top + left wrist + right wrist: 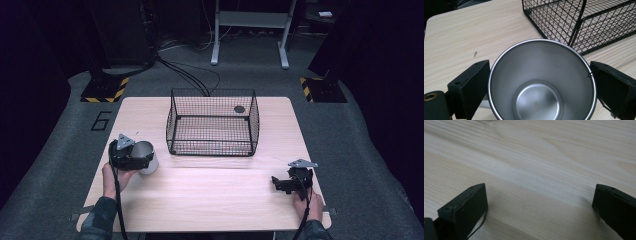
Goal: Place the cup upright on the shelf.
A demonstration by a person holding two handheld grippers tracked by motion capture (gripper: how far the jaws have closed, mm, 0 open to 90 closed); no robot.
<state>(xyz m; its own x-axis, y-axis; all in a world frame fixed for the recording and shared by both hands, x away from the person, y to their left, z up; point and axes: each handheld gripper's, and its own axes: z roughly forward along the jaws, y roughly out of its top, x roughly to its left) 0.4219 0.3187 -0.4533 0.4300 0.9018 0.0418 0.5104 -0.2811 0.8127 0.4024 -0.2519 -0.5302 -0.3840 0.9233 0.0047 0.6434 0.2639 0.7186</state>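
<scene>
You have a table (210, 190) of pale wood with a clear grain and a smooth, matt face. On it stands a basket (212, 122) of thin black wire mesh. Beside the basket, your left gripper (541, 82) has matt black jaws against a cup (541, 85) of brushed metal, shiny inside. Your right gripper (539, 210) has the same matt black jaws.

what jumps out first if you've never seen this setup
The black wire basket at the table's middle far side draws the eye first, with a small dark disc in it. Next, the shiny metal cup between the left gripper's jaws near the left edge, while the right gripper hangs open over bare wood.
</scene>
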